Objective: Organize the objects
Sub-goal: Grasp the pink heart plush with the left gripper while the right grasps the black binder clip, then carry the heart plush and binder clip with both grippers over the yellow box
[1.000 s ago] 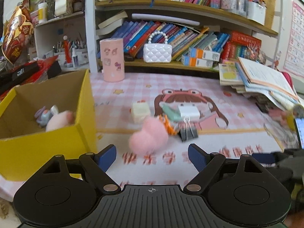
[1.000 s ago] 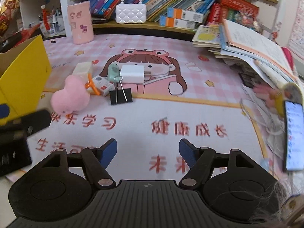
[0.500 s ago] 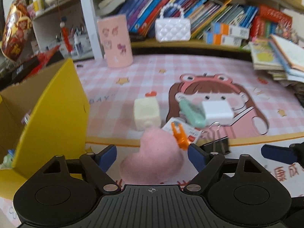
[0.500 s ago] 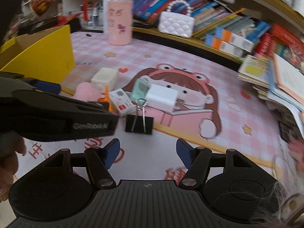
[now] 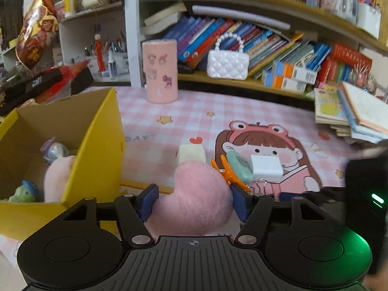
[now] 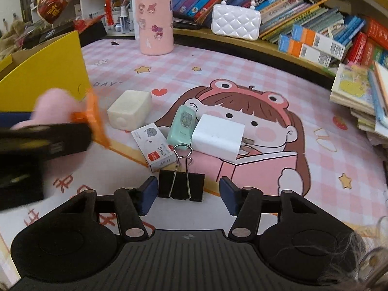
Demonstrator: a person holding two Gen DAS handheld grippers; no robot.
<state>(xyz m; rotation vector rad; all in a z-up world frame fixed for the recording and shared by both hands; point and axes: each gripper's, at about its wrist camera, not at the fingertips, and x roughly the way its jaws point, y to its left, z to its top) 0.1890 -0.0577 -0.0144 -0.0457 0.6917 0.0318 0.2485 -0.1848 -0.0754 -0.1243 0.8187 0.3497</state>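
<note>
While the left gripper (image 5: pixel 194 200) clamps the pink plush heart (image 5: pixel 194 198) between both pads beside the yellow box (image 5: pixel 97 145), the right gripper (image 6: pixel 185 195) stands open — its fingers straddle the black binder clip (image 6: pixel 181 185) on the mat (image 6: pixel 242 77).

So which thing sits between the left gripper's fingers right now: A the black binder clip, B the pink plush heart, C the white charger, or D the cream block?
B: in the left wrist view the pink plush heart fills the gap between the left gripper fingers, both pads against its sides.
</note>
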